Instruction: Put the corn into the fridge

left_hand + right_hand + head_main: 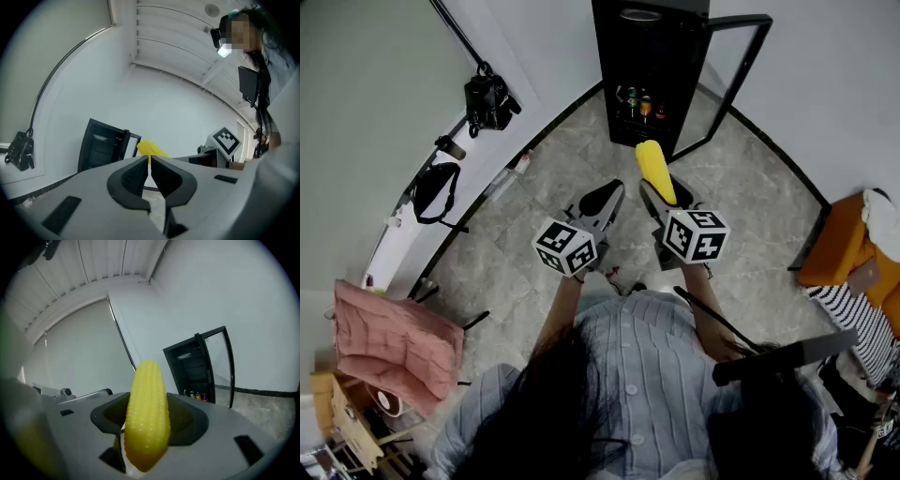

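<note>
Yellow and ribbed with kernels, the corn (146, 408) stands lengthwise between the jaws of the right gripper (660, 201), its tapered end reaching out ahead of the tips. The jaws are spread wide and press on the cob's thick lower part from both sides, which probably stops it from rolling or slipping while it is carried. The gripper tilts slightly down toward the black fridge (649, 56) ahead on the floor, so the cob would go in tip first.

The fridge's glass door (739, 70) is swung out to the right, baring the front. I judge that this lets the right gripper reach in without help from the other one. A few bottles (641, 102) stand on the lowest shelf. The shelves above are dark, and what they hold cannot be made out.

The left gripper (150, 165) is held level beside the right one, its jaws closed on each other with nothing between them. It seems idle, held alongside and clear of the path to the opening.

The person stands on the grey stone-patterned floor (741, 211), short of the fridge, so the corn is in the air and not yet inside. The step in hand looks like the carry. What remains is to reach a shelf and let go.
</note>
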Demonstrator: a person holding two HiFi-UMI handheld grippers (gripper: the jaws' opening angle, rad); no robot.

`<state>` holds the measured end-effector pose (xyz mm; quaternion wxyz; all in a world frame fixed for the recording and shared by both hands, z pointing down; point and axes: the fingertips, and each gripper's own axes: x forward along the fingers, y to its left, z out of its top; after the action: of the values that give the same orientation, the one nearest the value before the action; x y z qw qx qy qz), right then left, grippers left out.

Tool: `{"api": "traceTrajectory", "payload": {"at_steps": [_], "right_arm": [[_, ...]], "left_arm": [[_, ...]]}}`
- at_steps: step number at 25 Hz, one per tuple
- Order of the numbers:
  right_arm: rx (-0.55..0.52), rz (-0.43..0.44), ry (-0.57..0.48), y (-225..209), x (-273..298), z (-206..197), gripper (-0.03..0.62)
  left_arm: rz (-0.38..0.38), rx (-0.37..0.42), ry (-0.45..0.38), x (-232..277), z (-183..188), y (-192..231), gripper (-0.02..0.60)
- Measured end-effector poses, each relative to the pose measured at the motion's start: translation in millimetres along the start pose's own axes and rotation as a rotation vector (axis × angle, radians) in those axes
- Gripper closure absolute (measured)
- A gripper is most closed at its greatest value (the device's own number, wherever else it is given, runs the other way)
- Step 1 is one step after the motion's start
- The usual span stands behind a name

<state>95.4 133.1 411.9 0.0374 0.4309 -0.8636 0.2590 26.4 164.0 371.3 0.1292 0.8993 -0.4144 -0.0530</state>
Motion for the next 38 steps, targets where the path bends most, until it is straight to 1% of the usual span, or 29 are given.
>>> {"api": "traceTrajectory", "payload": {"at_steps": [5, 13, 18, 22, 26, 31, 34, 38], "right_arm": [[0.018, 0.002, 0.006, -6.5, -0.8, -0.5, 0.345], [0.012, 0.026, 0.028, -6.8, -8.2, -13.3, 0.345], [0.012, 0.032, 0.038, -16.4, -13.9, -16.9, 0.345], [0.016, 0.034, 0.041, -20.8, -18.3, -20.3, 0.347], [0.024, 0.024, 0.044, -17.6, -12.0, -19.2, 0.347], [0.034, 0.007, 0.043, -24.4, -2.6, -12.3, 0.345], [0.035, -0.002, 0.05, -29.5, 4.9, -14.5, 0.347], [0.033, -0.014, 0.064, -37.0, 21.4, -14.6, 0.346]], "left_arm": [[0.0, -0.005, 0.007, 4.7, -2.6, -0.9, 0.572], [0.014, -0.014, 0.024, 2.4, -16.2, -7.3, 0.574], [0.025, -0.026, 0.023, 8.2, -23.4, -14.9, 0.574], [0.014, -0.016, 0.049, 9.6, -30.0, -23.9, 0.572], [0.013, -0.015, 0.055, 7.9, -23.2, -17.6, 0.574], [-0.013, 0.028, 0.057, 17.8, -13.3, -15.1, 0.574], [-0.028, 0.02, 0.07, 24.7, -19.0, -8.4, 0.574], [-0.022, 0.0, 0.073, 35.7, -22.2, 13.5, 0.574]]}}
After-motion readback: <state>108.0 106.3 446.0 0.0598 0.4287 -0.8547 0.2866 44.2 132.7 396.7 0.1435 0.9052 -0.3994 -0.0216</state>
